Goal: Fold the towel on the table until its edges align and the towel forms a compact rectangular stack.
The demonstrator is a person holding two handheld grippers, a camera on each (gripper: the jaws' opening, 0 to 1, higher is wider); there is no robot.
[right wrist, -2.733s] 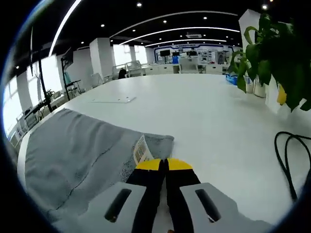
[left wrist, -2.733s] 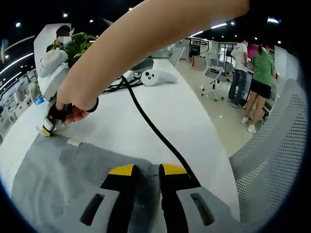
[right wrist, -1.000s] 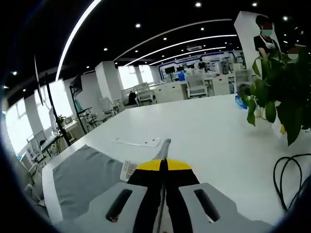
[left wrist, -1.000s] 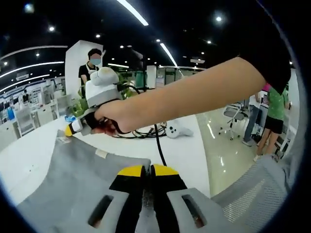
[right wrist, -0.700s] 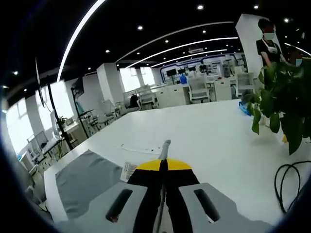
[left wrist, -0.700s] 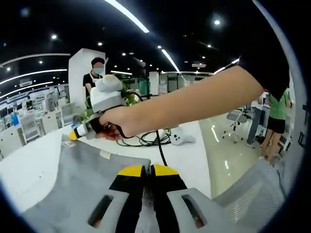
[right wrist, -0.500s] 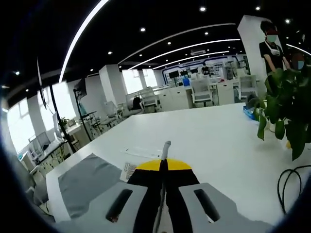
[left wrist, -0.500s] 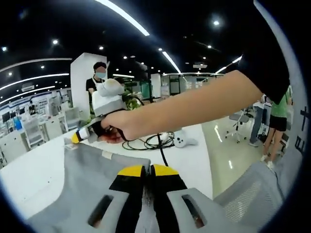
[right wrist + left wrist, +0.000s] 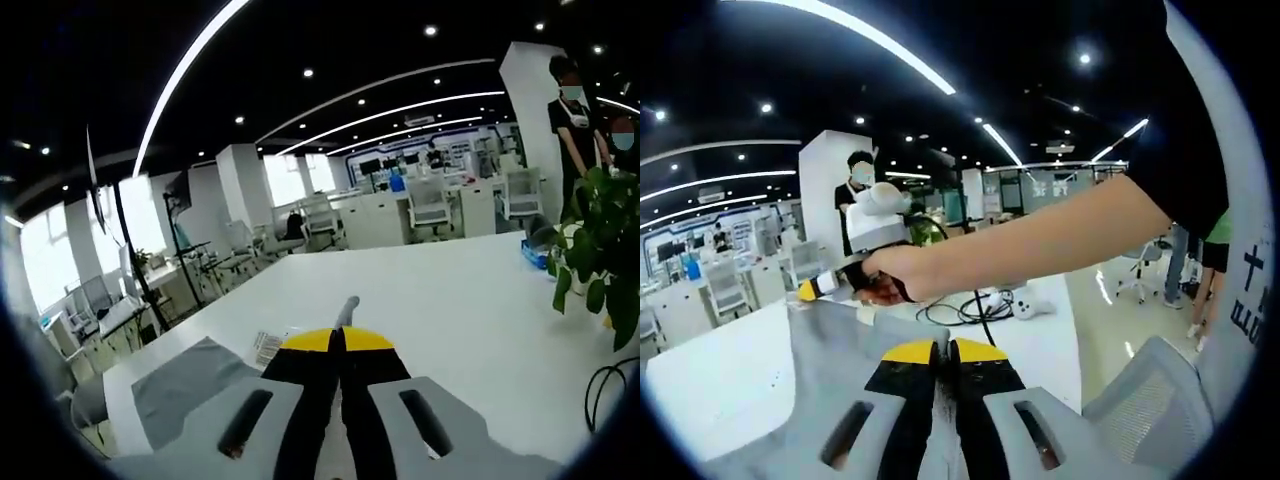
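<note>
The grey towel (image 9: 790,370) is lifted by one edge and slopes away to the left below my left gripper (image 9: 941,350), which is shut on its near corner. In the left gripper view, my right gripper (image 9: 822,289) is held in a hand (image 9: 892,283) further along the same edge, pinching the far corner. In the right gripper view my right gripper (image 9: 336,340) is shut, with a sliver of towel (image 9: 346,308) poking up between the jaws. Beside them are the white label (image 9: 267,345) and the rest of the towel (image 9: 185,388) hanging down toward the white table (image 9: 450,310).
A black cable (image 9: 962,311) and a white controller (image 9: 1036,304) lie on the table behind the hand. A mesh chair (image 9: 1140,395) stands at the right. A potted plant (image 9: 598,265) and a cable loop (image 9: 610,385) sit on the right of the table. People stand in the background.
Both grippers have risen with the towel's edge, lifting it off the table. Both views have tilted up, and less towel rests on the table.
</note>
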